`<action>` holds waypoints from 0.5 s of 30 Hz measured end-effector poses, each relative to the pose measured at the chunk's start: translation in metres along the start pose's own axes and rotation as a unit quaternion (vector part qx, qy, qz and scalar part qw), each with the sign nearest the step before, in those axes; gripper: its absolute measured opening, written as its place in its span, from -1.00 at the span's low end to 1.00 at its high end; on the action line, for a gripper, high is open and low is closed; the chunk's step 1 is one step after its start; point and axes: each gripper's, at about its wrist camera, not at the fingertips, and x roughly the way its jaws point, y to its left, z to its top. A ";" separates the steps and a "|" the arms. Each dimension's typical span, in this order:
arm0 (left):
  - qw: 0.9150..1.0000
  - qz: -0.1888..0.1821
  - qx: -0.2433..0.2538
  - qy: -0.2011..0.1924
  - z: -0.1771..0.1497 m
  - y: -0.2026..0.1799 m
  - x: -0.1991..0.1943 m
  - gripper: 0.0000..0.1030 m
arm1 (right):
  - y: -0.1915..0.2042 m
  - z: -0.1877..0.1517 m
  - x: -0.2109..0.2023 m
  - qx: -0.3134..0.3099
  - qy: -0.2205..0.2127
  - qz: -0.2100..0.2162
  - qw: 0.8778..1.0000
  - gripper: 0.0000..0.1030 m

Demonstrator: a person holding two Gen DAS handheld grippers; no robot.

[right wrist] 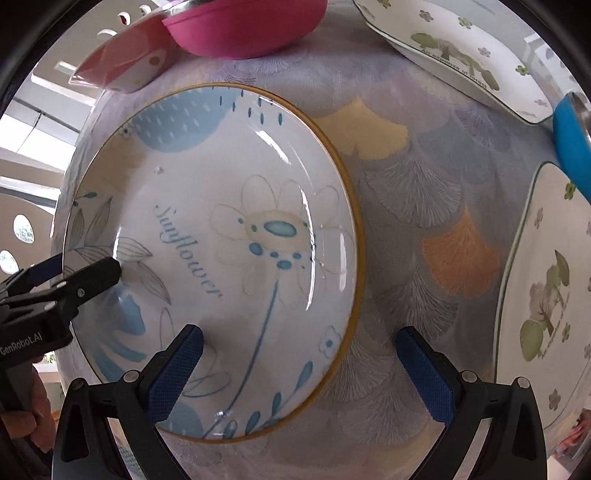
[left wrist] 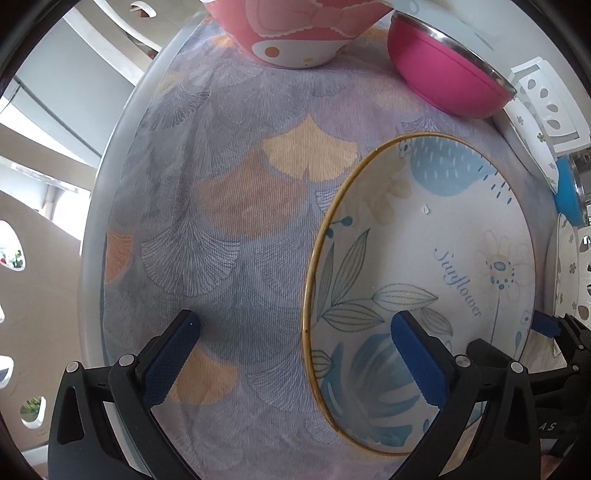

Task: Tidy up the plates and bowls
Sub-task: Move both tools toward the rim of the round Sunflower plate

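A round table [right wrist: 424, 177] under a leaf-print cloth carries the Sunflower plate [right wrist: 221, 236], which lies between both claws. The right gripper [right wrist: 301, 354], jaws apart, straddles its near rim; the left gripper [left wrist: 295, 332], also spread, straddles the opposite rim. A pink bowl [left wrist: 443, 66] waits beyond. Best closing squarely on the rim before lifting.

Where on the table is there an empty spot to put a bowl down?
Bare cloth lies left of the sunflower plate, below the pink cartoon bowl. Another patch sits between that plate and the tree plate. The far edge is crowded by the magenta bowl.
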 end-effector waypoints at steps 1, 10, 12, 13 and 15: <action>1.000 0.000 -0.002 0.000 0.000 0.001 0.000 1.00 | -0.002 0.001 0.000 0.006 0.000 0.001 1.000 1.00; 1.000 -0.001 -0.002 -0.018 -0.001 0.001 0.000 1.00 | -0.003 0.009 0.000 0.031 -0.003 -0.001 1.000 1.00; 1.000 -0.002 0.001 -0.022 -0.003 -0.001 -0.001 1.00 | -0.005 0.016 -0.001 0.040 -0.013 -0.003 0.999 1.00; 1.000 -0.002 0.003 -0.025 -0.004 -0.002 -0.001 1.00 | -0.006 0.014 -0.002 0.048 -0.021 -0.003 0.999 1.00; 1.000 -0.003 0.009 -0.027 -0.005 -0.004 -0.002 1.00 | -0.011 0.011 -0.004 0.070 -0.040 -0.006 0.997 1.00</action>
